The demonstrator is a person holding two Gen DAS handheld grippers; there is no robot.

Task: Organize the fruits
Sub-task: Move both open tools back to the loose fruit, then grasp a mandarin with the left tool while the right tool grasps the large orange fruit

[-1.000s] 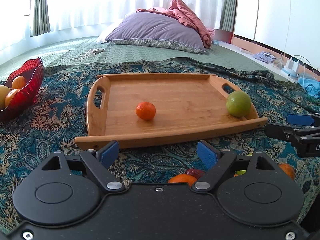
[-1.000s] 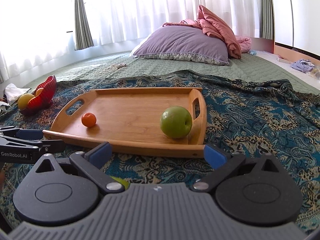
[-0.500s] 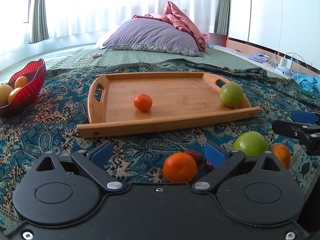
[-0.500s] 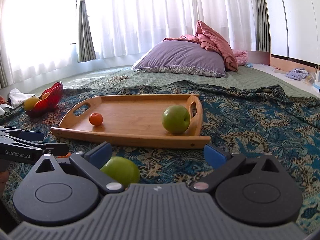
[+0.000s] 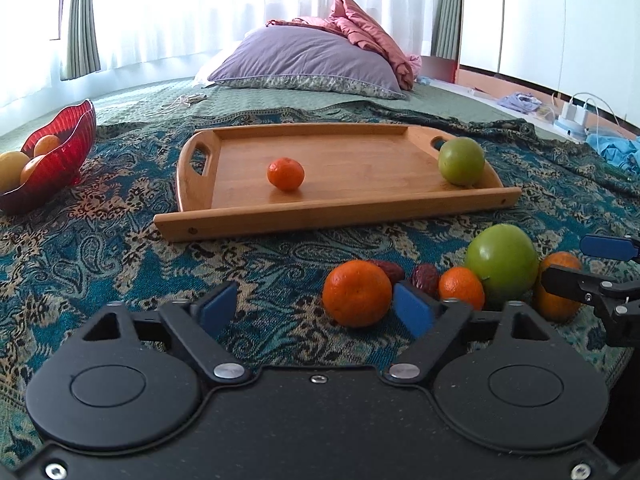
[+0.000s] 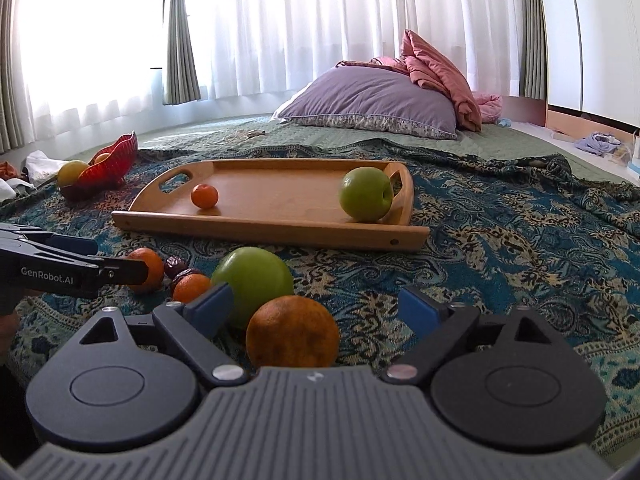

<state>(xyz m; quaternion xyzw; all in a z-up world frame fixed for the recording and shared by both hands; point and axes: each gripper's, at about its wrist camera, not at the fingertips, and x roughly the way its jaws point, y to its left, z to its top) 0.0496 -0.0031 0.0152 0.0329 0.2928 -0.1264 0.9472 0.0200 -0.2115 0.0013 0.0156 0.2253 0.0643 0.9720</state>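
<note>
Orange [image 6: 292, 332] between spread right jaws, ungripped.

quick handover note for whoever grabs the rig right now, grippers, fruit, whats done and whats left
Left gripper: open, holding nothing, low over the blanket.
Right gripper: open, holding nothing, a large orange just ahead between its jaws.
Done: one tangerine and one green apple sit in the wooden tray.
Left: the loose pile on the blanket: second green apple, three oranges, two dark red dates.
The red bowl already holds other fruit.
</note>
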